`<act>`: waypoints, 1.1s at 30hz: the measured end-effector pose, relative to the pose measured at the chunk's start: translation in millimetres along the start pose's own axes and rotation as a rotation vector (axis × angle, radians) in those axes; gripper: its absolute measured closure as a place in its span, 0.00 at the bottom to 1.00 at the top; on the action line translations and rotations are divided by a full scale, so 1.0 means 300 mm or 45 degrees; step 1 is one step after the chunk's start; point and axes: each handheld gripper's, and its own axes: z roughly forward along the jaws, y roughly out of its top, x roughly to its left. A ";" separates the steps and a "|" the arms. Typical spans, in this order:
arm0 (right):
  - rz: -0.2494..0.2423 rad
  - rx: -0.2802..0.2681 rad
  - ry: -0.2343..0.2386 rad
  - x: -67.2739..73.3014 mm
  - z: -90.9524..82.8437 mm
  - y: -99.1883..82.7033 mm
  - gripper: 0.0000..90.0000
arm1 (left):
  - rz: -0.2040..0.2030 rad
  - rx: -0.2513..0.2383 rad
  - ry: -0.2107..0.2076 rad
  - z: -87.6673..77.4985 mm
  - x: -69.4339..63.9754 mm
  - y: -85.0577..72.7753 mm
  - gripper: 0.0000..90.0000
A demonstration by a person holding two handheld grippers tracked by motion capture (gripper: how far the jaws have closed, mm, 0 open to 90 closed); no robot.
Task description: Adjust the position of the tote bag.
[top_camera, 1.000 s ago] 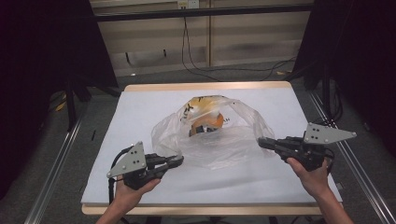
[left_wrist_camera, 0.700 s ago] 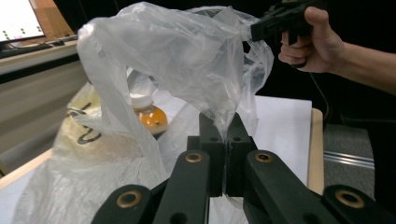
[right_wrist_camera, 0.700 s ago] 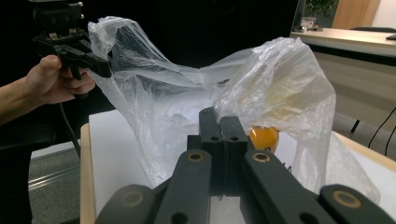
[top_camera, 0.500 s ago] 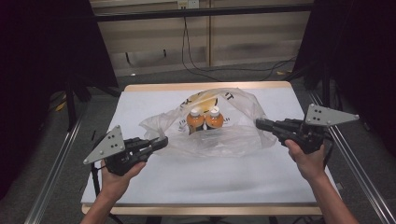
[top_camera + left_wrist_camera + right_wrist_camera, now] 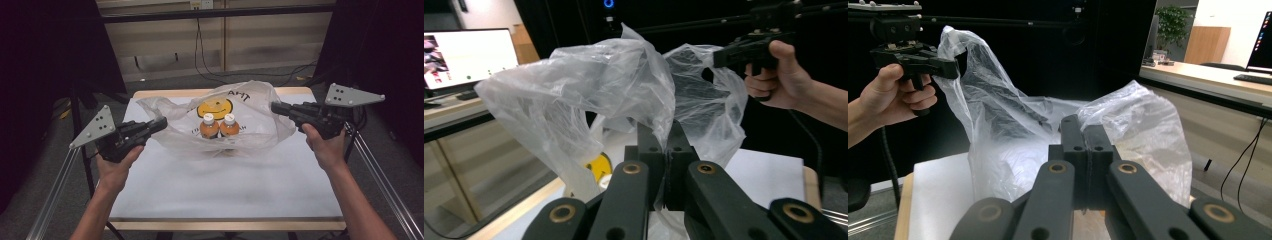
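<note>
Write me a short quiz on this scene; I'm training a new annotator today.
1. True or false: the left gripper is shut on the bag.
2. How many bottles stand inside the bag?
3. The right gripper grips the bag at: A) its bottom, B) an upper edge, C) nowhere.

Key: 1 true, its jaws pinch the plastic. 2 two, orange with white caps. 3 B.
</note>
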 end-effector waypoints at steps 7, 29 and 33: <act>0.004 -0.035 -0.039 -0.041 0.023 0.058 1.00 | -0.018 0.002 0.071 0.013 0.067 0.027 1.00; 0.066 -0.042 -0.236 -0.224 0.069 0.152 1.00 | -0.150 0.029 0.228 0.012 0.315 0.043 1.00; 0.069 -0.033 -0.274 -0.248 0.075 0.150 1.00 | -0.168 0.058 0.261 0.010 0.343 0.031 1.00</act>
